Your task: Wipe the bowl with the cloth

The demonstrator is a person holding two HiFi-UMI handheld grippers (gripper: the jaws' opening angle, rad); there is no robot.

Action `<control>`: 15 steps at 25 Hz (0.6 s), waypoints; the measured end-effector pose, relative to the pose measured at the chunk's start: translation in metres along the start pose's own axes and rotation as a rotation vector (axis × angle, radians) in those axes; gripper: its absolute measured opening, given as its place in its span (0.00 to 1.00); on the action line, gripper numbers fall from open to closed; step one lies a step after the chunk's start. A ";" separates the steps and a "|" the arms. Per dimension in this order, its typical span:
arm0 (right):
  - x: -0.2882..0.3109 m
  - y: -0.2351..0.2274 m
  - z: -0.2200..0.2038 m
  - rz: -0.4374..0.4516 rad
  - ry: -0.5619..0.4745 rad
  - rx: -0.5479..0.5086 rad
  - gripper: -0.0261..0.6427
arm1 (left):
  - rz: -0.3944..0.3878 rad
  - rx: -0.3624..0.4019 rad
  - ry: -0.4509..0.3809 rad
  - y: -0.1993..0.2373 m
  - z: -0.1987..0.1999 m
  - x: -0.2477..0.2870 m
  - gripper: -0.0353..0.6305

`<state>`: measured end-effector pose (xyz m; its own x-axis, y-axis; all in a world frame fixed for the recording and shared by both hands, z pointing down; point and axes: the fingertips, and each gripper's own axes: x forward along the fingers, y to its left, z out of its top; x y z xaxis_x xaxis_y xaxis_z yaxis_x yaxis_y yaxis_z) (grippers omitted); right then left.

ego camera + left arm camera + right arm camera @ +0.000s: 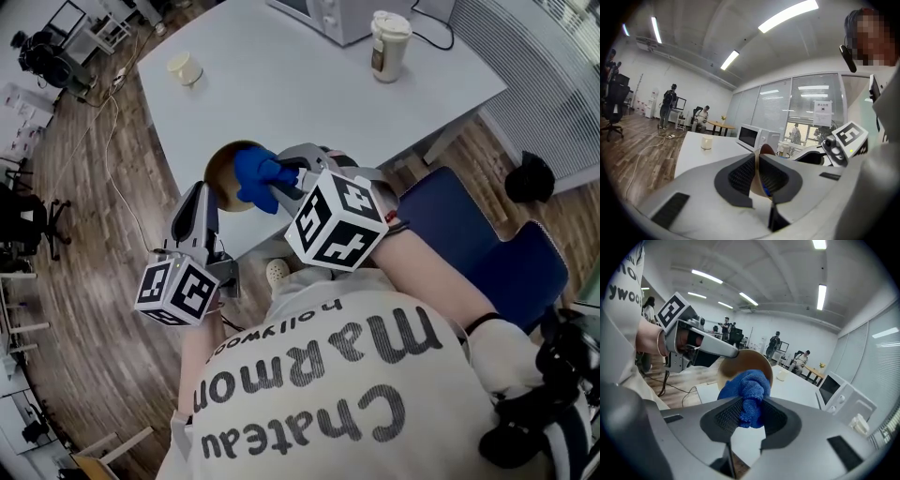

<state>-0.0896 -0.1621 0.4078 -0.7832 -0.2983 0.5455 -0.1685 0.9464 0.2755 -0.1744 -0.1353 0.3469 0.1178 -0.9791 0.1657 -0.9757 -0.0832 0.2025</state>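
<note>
Kinda hard to see: the cloth (255, 174) hides half the bowl (217, 169). Our left tool (204, 190) pinches its rim at 7 o'clock, and our right tool (281, 180), angled down, clamps the cloth.

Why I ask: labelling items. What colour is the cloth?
Blue cloth, clearest in the right gripper view.

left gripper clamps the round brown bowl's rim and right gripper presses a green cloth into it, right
Wrong colour: the right gripper view shows the right gripper pressing a blue cloth, not green, into the round brown bowl. The left gripper clamps its rim.
</note>
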 end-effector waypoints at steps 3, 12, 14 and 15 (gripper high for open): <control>-0.002 -0.007 -0.002 -0.012 0.007 0.010 0.20 | -0.017 0.012 0.026 -0.004 -0.002 0.000 0.10; -0.013 -0.022 -0.004 -0.069 0.002 0.041 0.20 | -0.076 0.050 0.079 -0.014 -0.015 -0.004 0.09; -0.013 -0.025 -0.005 -0.068 -0.006 0.060 0.20 | -0.077 0.035 0.087 -0.014 -0.019 -0.002 0.09; -0.014 -0.027 -0.004 -0.065 -0.012 0.076 0.20 | -0.076 0.022 0.089 -0.013 -0.021 -0.001 0.09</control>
<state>-0.0717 -0.1837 0.3963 -0.7765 -0.3579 0.5186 -0.2637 0.9321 0.2485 -0.1582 -0.1293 0.3647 0.2063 -0.9496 0.2360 -0.9671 -0.1611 0.1970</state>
